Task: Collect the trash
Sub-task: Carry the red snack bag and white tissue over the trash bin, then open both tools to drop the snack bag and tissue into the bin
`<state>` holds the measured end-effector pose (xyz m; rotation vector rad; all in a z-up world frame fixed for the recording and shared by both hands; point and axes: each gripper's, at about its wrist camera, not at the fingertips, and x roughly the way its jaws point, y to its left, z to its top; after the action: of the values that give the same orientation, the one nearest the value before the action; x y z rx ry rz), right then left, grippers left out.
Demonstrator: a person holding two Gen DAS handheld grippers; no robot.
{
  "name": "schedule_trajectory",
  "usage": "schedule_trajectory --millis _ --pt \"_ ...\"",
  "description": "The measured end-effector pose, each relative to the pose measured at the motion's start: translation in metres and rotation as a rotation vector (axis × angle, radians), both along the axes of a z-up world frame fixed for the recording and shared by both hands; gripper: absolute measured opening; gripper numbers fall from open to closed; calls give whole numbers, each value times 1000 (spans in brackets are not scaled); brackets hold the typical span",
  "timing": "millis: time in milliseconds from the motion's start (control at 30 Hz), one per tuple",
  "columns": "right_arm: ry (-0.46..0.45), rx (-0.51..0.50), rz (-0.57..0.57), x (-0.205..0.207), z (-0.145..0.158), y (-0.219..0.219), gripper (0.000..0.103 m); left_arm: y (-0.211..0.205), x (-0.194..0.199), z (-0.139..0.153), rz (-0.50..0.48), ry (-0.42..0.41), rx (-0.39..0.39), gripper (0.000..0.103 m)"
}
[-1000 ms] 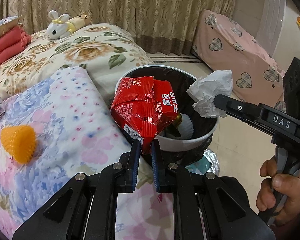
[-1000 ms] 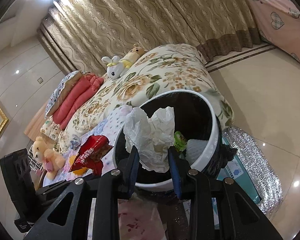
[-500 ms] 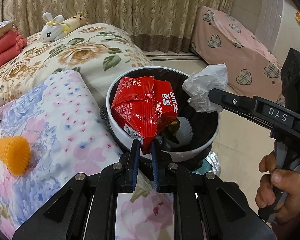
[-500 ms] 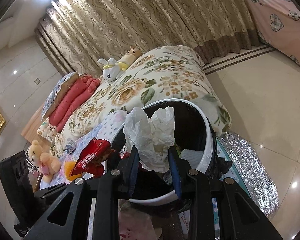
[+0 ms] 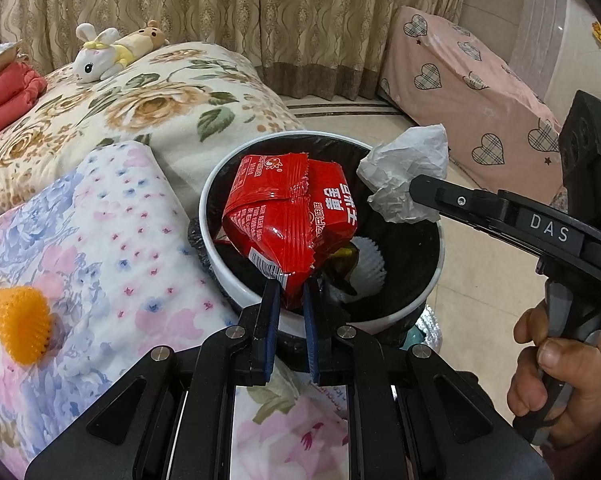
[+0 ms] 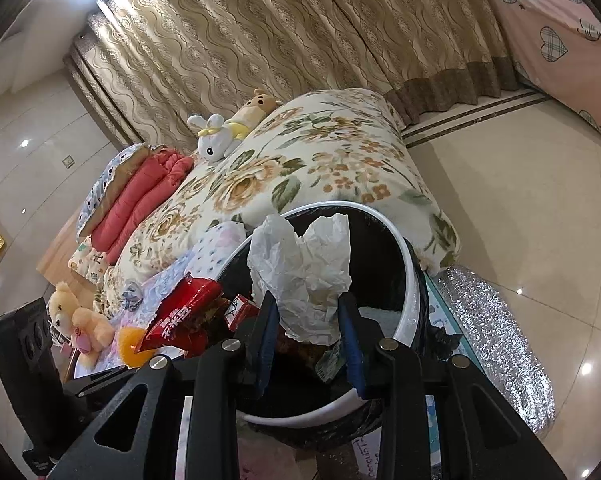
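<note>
The bottom of the trash bin is hard to see under the trash. The left gripper pinches tight the corner of a red snack wrapper over the bin's open mouth. The right gripper squeezes a crumpled white paper just above the white rim. A flowered bed presses against the bin beside the left gripper. An orange spiky ball lies there.

Bin's contents mostly hidden behind red wrapper, possibly more trash.
</note>
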<state>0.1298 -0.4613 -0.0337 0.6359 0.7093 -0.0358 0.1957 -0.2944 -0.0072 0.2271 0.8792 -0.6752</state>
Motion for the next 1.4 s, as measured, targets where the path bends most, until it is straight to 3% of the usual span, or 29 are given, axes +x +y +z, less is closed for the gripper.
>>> schedule_trajectory --millis 500,600,667,767,1033,1400 --pt "25 -5 -3 8 -3 -4 34 -6 4 0 -9 17 -10 12" --pt "32 -3 -12 8 -4 -5 41 -5 5 1 -13 29 -20 14" --pt "32 2 -19 7 -4 -6 53 -3 3 1 -7 26 -25 26" --pt "32 8 -21 6 -3 -5 60 2 1 3 7 19 -36 37" --pt "13 10 -9 -1 6 10 80 37 -7 0 82 31 -85 48" --pt "-8 9 77 -5 16 59 84 110 -23 -7 216 27 -119 53"
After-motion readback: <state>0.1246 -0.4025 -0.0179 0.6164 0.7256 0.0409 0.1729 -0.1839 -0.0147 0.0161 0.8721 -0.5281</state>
